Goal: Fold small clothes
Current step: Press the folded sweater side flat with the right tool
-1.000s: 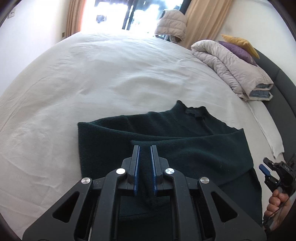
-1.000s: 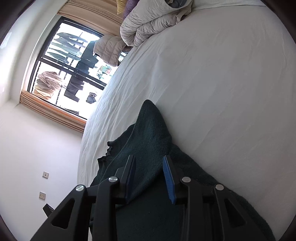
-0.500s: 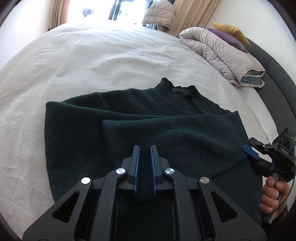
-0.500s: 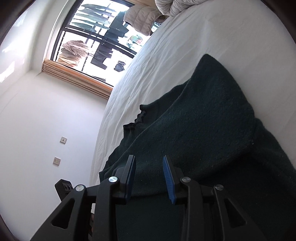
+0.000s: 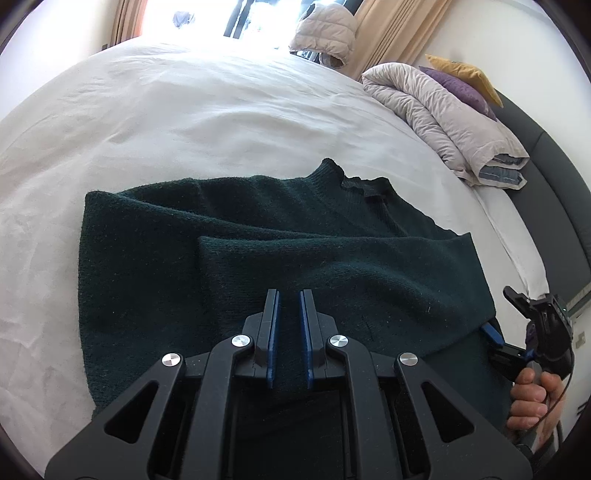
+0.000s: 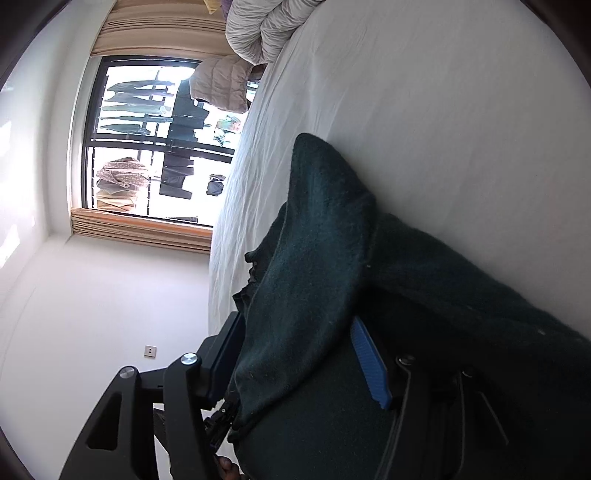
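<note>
A dark green sweater (image 5: 258, 258) lies partly folded on the white bed (image 5: 184, 122), collar toward the far side. My left gripper (image 5: 290, 332) sits low over its near edge, jaws nearly together, with a pinch of the knit between the blue pads. My right gripper (image 5: 502, 314), held by a hand (image 5: 532, 398), is at the sweater's right edge. In the right wrist view the right gripper (image 6: 295, 321) has its jaws opening wide. A fold of the sweater (image 6: 317, 258) lies loosely between them, and the pads are not pressing on it.
A rolled beige duvet (image 5: 443, 122) with purple and yellow pillows (image 5: 461, 81) lies at the head of the bed by the dark headboard (image 5: 554, 192). A puffer jacket (image 5: 325, 33) hangs by the curtained window (image 6: 147, 140). White sheet stretches left and beyond the sweater.
The right jaws have spread apart, letting go of the sweater fold, and that gripper has rolled and sunk. The left gripper came down toward the sweater early on, then held still.
</note>
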### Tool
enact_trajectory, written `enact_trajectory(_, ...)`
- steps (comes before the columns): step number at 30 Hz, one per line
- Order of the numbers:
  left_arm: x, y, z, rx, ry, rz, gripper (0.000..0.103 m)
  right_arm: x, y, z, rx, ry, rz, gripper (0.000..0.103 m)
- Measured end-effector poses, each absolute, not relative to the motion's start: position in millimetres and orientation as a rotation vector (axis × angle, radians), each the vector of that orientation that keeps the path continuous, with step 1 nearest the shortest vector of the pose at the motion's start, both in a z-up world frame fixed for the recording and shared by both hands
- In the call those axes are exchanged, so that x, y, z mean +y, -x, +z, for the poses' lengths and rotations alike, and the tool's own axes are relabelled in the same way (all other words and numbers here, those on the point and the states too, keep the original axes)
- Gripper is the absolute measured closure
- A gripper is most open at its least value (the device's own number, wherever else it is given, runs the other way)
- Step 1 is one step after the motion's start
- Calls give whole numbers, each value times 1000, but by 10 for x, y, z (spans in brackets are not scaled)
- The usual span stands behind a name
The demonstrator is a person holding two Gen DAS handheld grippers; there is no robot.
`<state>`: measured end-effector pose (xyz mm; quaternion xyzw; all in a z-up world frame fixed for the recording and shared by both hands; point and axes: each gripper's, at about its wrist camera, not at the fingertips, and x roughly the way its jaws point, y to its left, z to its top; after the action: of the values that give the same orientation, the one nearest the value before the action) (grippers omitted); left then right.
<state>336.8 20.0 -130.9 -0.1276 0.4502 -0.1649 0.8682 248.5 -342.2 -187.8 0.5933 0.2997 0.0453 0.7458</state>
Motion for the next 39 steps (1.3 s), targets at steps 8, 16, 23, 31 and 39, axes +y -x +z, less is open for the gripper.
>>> enact_trajectory(8, 135, -3444, -1335, 942, 275, -352, 93, -3646, -2617, -1979, 443, -1456, 110, 41)
enact_trajectory(16, -7, -3506, -1352, 932, 268, -391, 93, -3840, -2515, -2024, 369, -1454, 71, 49)
enact_trajectory(23, -70, -3612, -1390, 933, 253, -390, 93, -3870, -2481, -2129, 379, -1416, 38, 63)
enact_trajectory(31, -29, -3498, -1313, 891, 208, -351, 93, -3860, -2457, -2155, 360, -1408, 35, 68)
enact_trajectory(39, 193, -3626, -1533, 920, 349, -409, 93, -3660, -1990, -1825, 481, -1291, -78, 40)
